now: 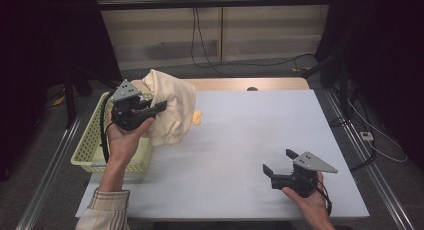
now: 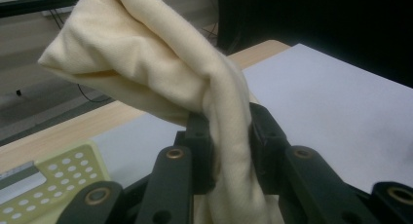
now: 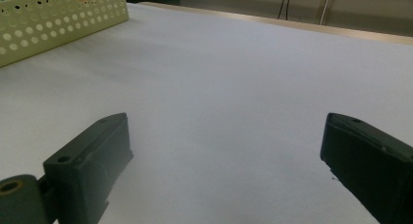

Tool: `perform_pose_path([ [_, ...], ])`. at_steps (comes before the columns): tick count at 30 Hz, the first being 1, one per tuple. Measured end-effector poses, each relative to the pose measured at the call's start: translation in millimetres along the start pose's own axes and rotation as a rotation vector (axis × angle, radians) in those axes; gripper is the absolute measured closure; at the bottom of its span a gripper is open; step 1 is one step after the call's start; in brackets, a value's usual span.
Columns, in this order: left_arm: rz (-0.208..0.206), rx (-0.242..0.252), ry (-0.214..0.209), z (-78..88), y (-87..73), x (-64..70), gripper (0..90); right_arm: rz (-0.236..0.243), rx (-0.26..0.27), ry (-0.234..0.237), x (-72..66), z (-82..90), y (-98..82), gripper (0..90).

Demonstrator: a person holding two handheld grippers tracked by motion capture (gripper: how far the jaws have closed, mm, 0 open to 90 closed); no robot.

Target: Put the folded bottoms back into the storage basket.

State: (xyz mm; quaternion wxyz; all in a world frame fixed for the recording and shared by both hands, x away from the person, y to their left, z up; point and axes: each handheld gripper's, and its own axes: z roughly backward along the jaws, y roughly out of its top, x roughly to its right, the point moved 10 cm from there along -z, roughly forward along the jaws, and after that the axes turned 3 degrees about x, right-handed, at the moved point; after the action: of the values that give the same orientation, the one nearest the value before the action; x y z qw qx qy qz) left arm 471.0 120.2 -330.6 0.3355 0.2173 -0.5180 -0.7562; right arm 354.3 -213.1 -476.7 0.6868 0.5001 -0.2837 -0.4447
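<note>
A cream cloth hangs bunched in the air over the table's left side, beside the basket. My left gripper is shut on a fold of it. In the left gripper view the cloth runs up between the two black jaws, which pinch it, and bulges out above them. A small orange patch shows below the cloth's right edge. My right gripper rests low near the table's front right, held in a hand, its jaws wide open over bare white surface with nothing between them.
A pale green perforated basket sits at the table's left edge, also seen at the top left of the right gripper view. The white tabletop ends in a wooden strip at the back. Cables trail on the floor behind.
</note>
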Motion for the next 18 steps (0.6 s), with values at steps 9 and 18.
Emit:
perform_pose_path([
  [9,-0.022,0.015,0.020,13.4,5.6,-2.2,73.9,0.000,-0.002,0.004,-1.6,-0.5,0.1,4.2],
  [18,0.003,0.022,0.040,26.1,5.2,-17.0,73.9,0.000,-0.003,0.006,-1.5,-1.2,0.2,4.3],
])
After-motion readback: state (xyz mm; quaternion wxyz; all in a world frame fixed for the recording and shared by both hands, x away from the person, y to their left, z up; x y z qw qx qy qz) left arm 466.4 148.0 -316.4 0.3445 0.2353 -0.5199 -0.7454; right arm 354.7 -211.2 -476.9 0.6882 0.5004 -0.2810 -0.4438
